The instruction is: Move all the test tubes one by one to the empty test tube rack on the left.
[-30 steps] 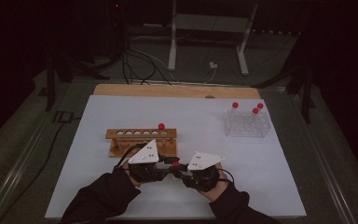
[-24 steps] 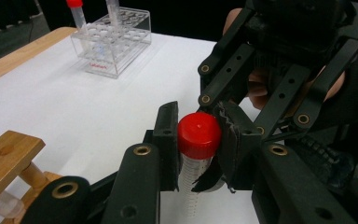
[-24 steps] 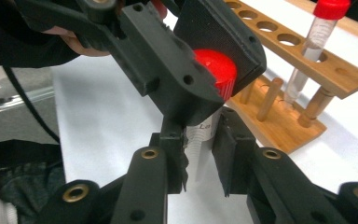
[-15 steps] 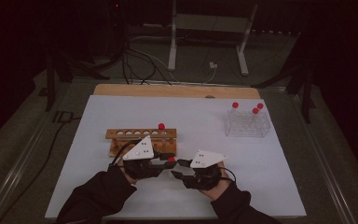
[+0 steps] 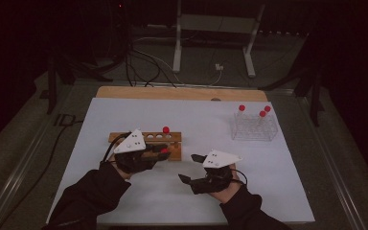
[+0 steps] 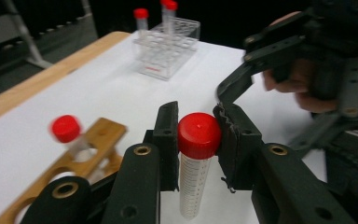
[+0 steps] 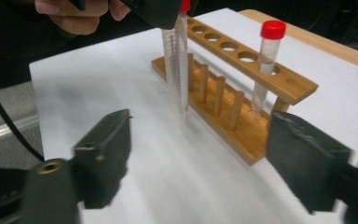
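My left gripper [image 6: 198, 140] is shut on the red cap of a clear graduated tube [image 6: 192, 186], which hangs upright just in front of the wooden rack [image 5: 146, 139]. In the high view the cap [image 5: 164, 151] shows at the left gripper's [image 5: 159, 154] tip. My right gripper [image 5: 188, 167] stands apart to the right. Its jaws have just been opening and nothing is between them. Through the right gripper [image 7: 200, 149] I see the held tube [image 7: 177, 70] beside the rack [image 7: 242, 135]. One red-capped tube [image 7: 268, 60] stands in the rack's end hole.
A clear plastic rack [image 5: 254, 127] with three red-capped tubes stands at the back right of the white table top [image 5: 211, 120]. A wooden board edge [image 5: 182, 93] runs along the far side. Cables and a metal stand lie beyond the table.
The right gripper's jaws have spread and come off the tube. The left gripper has carried the tube up and left, toward the wooden rack, so the two grippers now stand apart.
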### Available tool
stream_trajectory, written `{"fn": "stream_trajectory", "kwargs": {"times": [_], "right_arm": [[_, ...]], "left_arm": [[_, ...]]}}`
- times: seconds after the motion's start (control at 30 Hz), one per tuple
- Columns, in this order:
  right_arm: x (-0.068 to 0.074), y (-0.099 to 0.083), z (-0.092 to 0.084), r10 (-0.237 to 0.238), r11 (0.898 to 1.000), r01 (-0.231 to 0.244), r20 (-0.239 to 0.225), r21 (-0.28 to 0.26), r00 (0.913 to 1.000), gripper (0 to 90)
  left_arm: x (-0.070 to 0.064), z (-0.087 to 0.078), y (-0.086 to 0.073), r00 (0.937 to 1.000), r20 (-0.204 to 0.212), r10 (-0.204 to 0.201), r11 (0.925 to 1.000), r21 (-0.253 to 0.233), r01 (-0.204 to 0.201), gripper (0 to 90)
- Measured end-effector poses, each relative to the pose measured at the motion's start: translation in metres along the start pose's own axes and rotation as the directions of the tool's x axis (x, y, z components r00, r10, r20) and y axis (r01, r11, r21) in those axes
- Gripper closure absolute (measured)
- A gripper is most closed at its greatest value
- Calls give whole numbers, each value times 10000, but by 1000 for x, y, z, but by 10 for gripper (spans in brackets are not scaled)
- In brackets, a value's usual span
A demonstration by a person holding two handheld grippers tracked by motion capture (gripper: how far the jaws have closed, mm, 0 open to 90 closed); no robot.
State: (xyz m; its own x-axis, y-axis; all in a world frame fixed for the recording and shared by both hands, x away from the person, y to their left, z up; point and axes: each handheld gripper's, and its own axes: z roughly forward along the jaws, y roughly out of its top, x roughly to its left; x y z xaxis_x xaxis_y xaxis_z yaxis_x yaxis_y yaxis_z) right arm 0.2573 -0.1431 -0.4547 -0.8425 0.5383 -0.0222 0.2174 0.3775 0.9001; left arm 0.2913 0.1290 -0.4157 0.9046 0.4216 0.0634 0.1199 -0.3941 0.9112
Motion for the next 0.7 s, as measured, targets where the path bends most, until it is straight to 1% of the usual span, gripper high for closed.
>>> {"fn": "stream_trajectory", "kwargs": {"times": [0.07,0.13,0.2,0.3,0.37,0.43,0.47,0.53,0.57,0.63,0.7], "right_arm": [[-1,1,-1,133,9999,-133,31,-53,9999,152],[-2,1,-2,187,9998,-187,59,-122,9998,126],[-4,1,-3,257,9996,-256,92,-124,9996,71],[-5,1,-3,273,9996,-273,-9,-112,9996,24],[-5,1,-4,278,9995,-280,-141,-148,9995,10],[-6,1,-4,261,9996,-262,-113,-105,9996,0],[-6,1,-5,273,9995,-276,-161,-155,9995,0],[-7,1,-6,342,9990,-348,-210,-283,9992,0],[-8,2,-7,319,9990,-326,-213,-297,9993,0],[-8,2,-8,360,9986,-368,-221,-369,9991,0],[-9,2,-9,345,9987,-352,-204,-373,9992,0]], "left_arm": [[4,-2,1,9998,-212,-37,10000,-16,37,716],[7,-3,3,9993,-368,-42,10000,-14,41,716],[11,-4,5,9989,-453,-78,10000,-35,77,716],[17,-6,9,9978,-650,-118,9999,-53,114,716],[21,-6,12,9966,-816,-73,10000,-10,72,717],[25,-7,15,9954,-939,-175,9998,-136,163,716],[27,-7,17,9947,-1024,-110,9999,-81,102,716],[31,-8,19,9936,-1109,-231,9995,-228,206,716],[33,-8,21,9919,-1254,-203,9995,-270,170,716],[36,-8,23,9911,-1289,-331,9987,-416,280,716],[40,-8,24,9882,-1503,-280,9987,-473,211,716]]}}
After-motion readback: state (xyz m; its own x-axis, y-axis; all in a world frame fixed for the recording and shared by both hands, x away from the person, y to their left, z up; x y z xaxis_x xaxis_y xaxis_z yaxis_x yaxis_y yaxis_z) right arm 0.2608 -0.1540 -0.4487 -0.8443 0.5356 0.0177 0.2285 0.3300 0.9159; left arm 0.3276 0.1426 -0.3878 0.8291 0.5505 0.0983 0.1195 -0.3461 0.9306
